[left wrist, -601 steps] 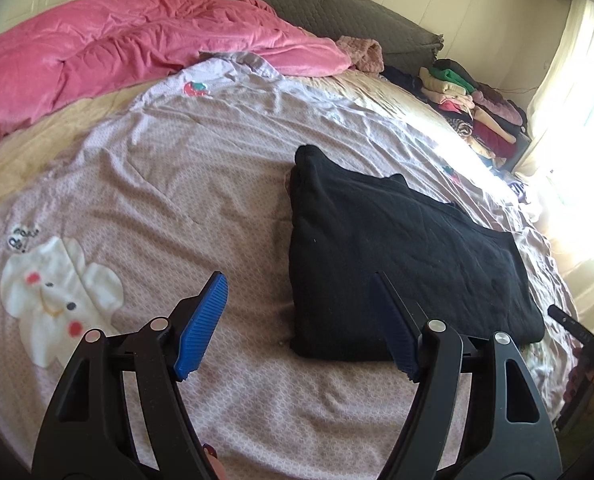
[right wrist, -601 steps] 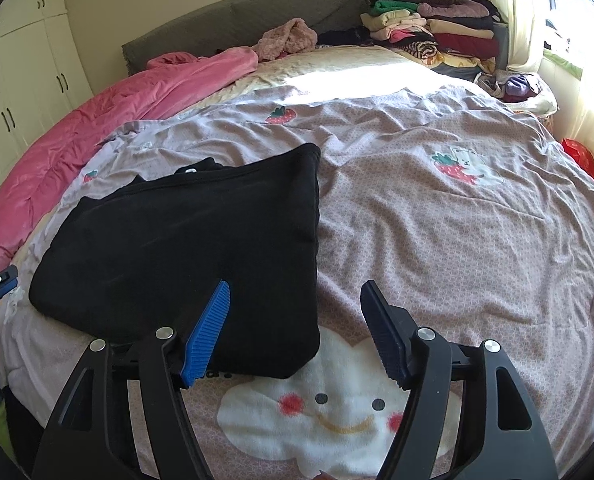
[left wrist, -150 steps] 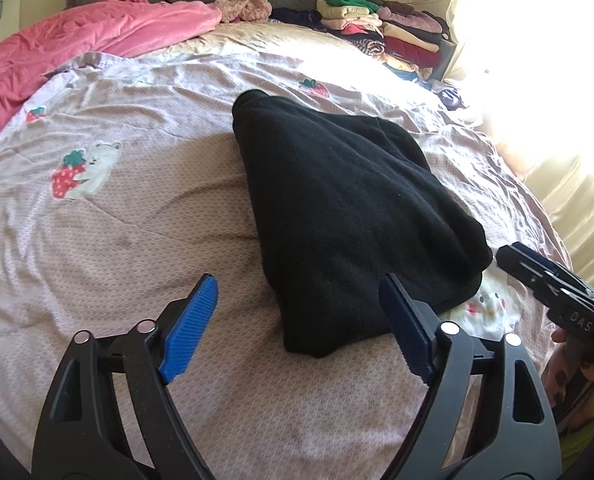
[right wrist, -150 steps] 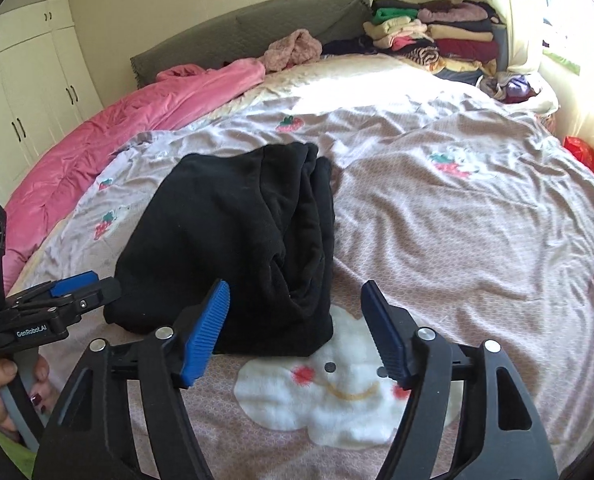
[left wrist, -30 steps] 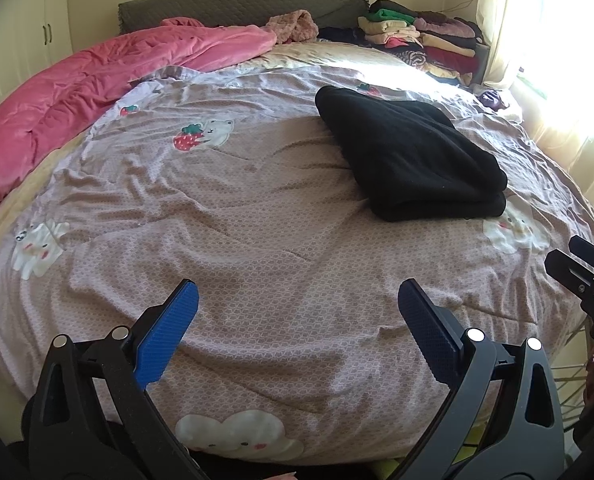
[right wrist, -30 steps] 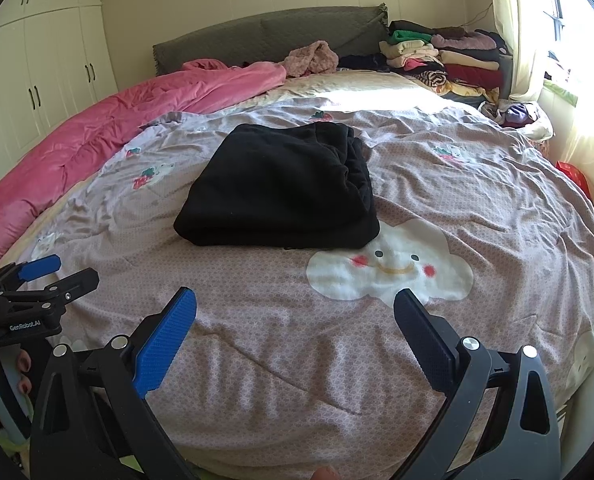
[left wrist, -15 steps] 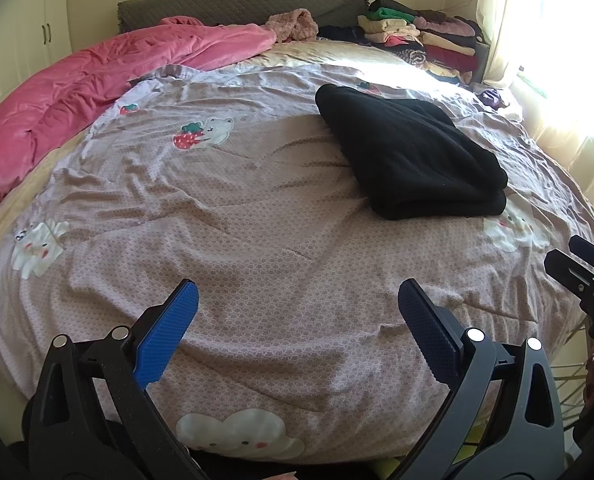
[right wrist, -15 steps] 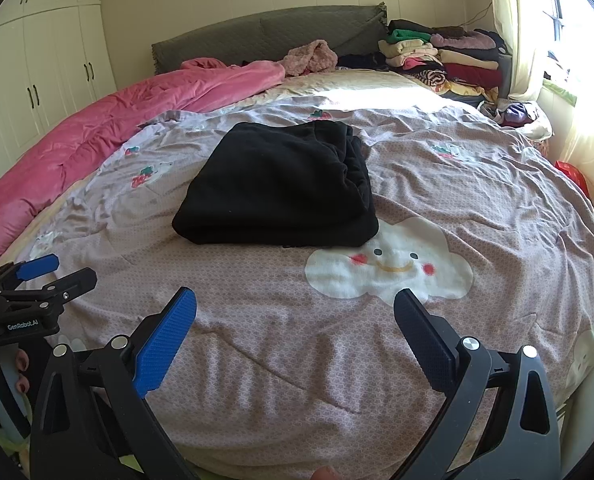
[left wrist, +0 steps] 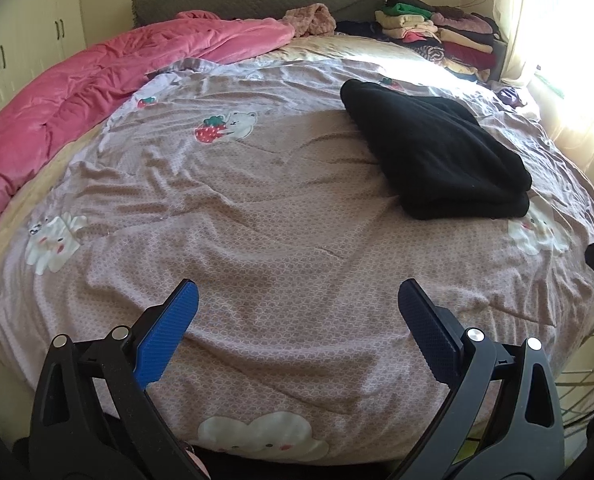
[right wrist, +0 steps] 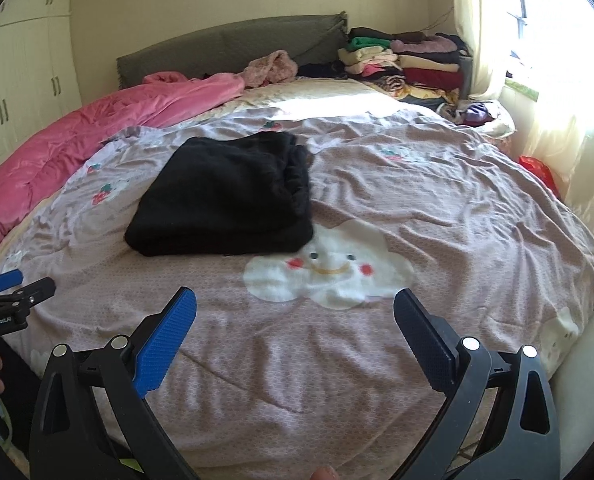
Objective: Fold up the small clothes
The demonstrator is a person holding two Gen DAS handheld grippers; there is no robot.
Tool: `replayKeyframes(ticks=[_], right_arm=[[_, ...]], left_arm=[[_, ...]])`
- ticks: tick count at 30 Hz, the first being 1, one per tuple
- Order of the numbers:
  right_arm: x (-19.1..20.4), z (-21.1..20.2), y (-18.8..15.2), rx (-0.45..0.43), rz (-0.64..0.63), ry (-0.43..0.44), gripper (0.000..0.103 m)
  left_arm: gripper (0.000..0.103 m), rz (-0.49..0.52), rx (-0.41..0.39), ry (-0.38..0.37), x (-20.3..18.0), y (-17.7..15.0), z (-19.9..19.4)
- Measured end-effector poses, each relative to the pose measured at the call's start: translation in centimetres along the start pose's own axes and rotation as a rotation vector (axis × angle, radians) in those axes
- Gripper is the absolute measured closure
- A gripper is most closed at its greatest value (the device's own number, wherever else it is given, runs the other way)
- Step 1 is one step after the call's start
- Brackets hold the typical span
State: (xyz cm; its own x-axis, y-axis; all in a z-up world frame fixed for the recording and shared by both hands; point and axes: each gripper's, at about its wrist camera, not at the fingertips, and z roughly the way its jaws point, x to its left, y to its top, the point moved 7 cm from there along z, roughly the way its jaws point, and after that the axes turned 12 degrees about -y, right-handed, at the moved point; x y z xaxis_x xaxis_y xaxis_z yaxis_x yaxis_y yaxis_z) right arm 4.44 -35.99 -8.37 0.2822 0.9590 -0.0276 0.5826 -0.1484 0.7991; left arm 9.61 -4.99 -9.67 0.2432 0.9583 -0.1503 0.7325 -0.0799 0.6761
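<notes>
A black garment lies folded into a thick rectangle on the mauve patterned bedspread; in the right wrist view it sits left of a white cloud print. My left gripper is open and empty, held back over the bed's near edge, well short of the garment. My right gripper is open and empty too, over the near edge just in front of the cloud print. The left gripper's tip also shows at the left edge of the right wrist view.
A pink duvet is bunched along the left side. A stack of folded clothes stands at the back right by the grey headboard. A curtain and bright window are to the right; white wardrobes to the left.
Both grippers have eased back only slightly in the last second. Since 5 s ago they withdrew from the garment, which now lies folded and untouched.
</notes>
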Motion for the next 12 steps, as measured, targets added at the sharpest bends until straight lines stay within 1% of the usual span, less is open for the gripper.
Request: replayKeyframes(ticks=[2, 3, 5, 6, 8, 9, 10, 11, 12], right_arm=[[-3.6, 0.0, -0.1, -0.006, 0.067, -0.081, 0.004], [-5.6, -0.1, -0.2, -0.006, 0.106, -0.12, 0.004], [-11.5, -0.3, -1.0, -0.004, 0.214, -0.24, 0.004], [-13.7, -0.3, -1.4, -0.002, 0.25, -0.287, 0.004], [-21.4, -0.4, -3.2, 0.016, 0.36, -0.445, 0.004], [-25.4, -0.4, -4.3, 0.028, 0.403, -0.526, 0.004], [-28.7, -0.4, -5.5, 0.048, 0.436, -0.601, 0.004], [-32.8, -0.4, -7.1, 0.09, 0.486, -0.69, 0.004], [-35.7, -0.3, -8.4, 0.127, 0.53, -0.736, 0.004]], left_arm=[[0.009, -0.037, -0.002, -0.007, 1.3, 0.2, 0.0], [0.009, -0.053, -0.011, 0.002, 2.1, 0.5, -0.1], [0.009, -0.102, -0.024, 0.042, 5.3, 1.5, -0.2], [0.009, -0.134, -0.032, 0.064, 7.2, 2.0, -0.4], [0.009, -0.192, -0.048, 0.131, 12.2, 3.2, -0.8], [0.009, -0.221, -0.048, 0.193, 15.8, 3.9, -1.1], [0.009, -0.245, -0.048, 0.247, 18.6, 4.2, -1.5], [0.009, -0.275, -0.047, 0.309, 22.3, 4.7, -2.0], [0.009, -0.3, -0.044, 0.36, 25.5, 5.1, -2.5]])
